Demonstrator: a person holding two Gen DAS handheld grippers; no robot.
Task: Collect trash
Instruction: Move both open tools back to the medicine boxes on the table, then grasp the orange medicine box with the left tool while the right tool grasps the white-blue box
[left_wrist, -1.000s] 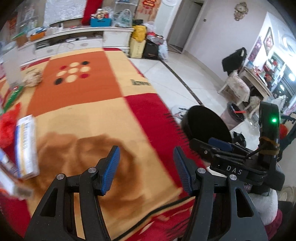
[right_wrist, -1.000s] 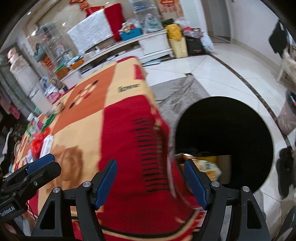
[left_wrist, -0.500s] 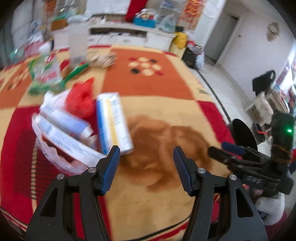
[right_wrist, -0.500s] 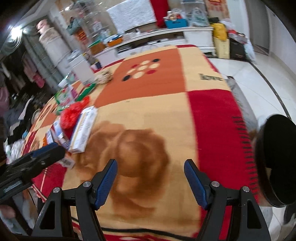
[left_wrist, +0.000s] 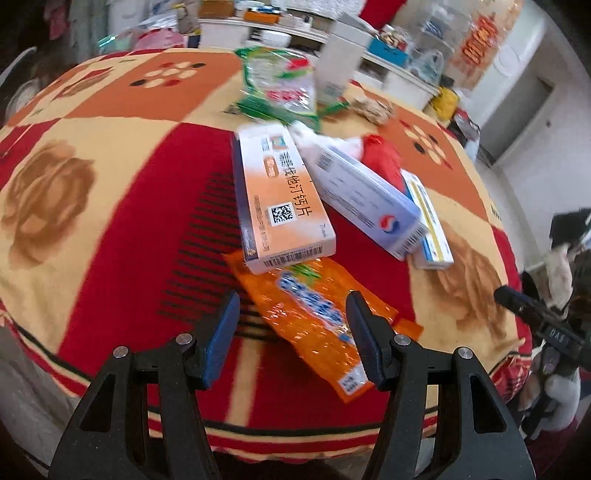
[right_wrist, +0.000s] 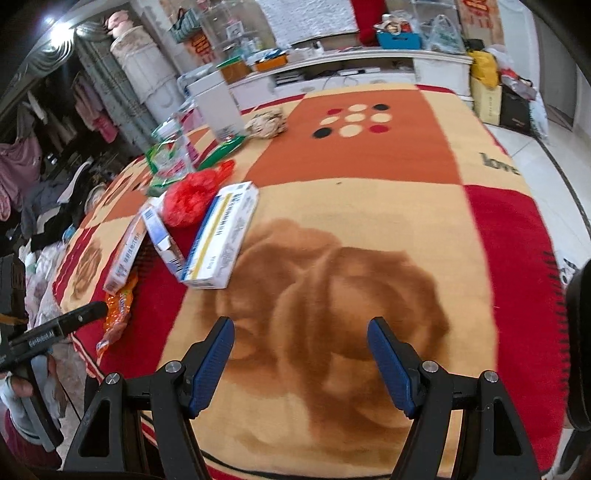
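Here, on a blanket (left_wrist: 122, 206) of red, orange and cream squares, a small heap of trash. Nearest the edge, an orange wrapper (left_wrist: 314, 314), flat, one end tucked under an orange-white box (left_wrist: 280, 195). Just right of that, a pale blue box (left_wrist: 362, 195), tilted, resting partly on a yellow-striped box (left_wrist: 428, 221). Behind these, a crumpled red bag (left_wrist: 382, 160), then a green packet (left_wrist: 280, 88) and a white carton (left_wrist: 340, 66), blurred. Farther back, a crumpled brownish paper ball (right_wrist: 266, 123).

Left gripper (left_wrist: 291, 325) spread, above the orange wrapper, with the wrapper seen between the blue pads (left_wrist: 221, 328); not pressing on it, nothing held. Seen from the right wrist view as a black tip at the left edge, just beside the wrapper's end.

Right gripper (right_wrist: 301, 363) also spread and empty, over the brown flower pattern of the blanket, well apart from the heap; the yellow-striped box lying ahead and to its left. At the far right edge, a dark round rim (right_wrist: 578, 332), only partly in view.
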